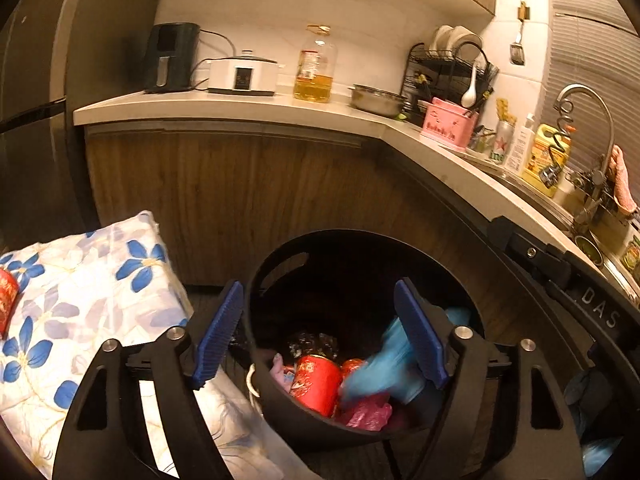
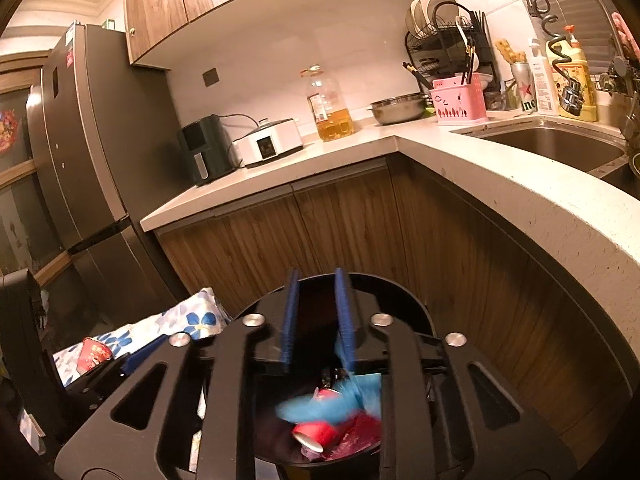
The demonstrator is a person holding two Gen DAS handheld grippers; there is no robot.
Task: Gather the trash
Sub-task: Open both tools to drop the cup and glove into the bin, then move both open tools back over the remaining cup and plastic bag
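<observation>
A: Left gripper (image 1: 320, 332) status?

B: Fingers are standing wide apart, nothing pressed between them. It's hanging over the black bin (image 1: 280, 396). One finger is sitting outside the bin's left rim, the other above the opening.

A: Right gripper (image 2: 316, 316)?

B: Fingers are parted a little, a narrow gap with nothing in it. It's pointing into the same bin (image 2: 404, 300) from above.

A: The blue thing?

B: A blue plastic bag (image 1: 376, 372) is showing as a blur inside the bin, just beside the left gripper's right finger. From the right wrist view the bag (image 2: 320, 406) is lying below the fingers, apart from them. Can't tell whether it's touching any pad.

A: Other trash in there?

B: A red paper cup (image 1: 316, 384) is lying tilted in the bin, pink plastic (image 1: 368, 414) next to it, and something dark and crinkly (image 1: 312, 344) behind. In the right wrist view the cup (image 2: 314, 436) is lying on its side, mouth toward the camera.

A: Anything still outside?

B: Another red cup (image 2: 94, 354) is lying on the flowered cloth (image 1: 80, 300) left of the bin. The table (image 2: 500, 184) with the sink is running behind and to the right.
</observation>
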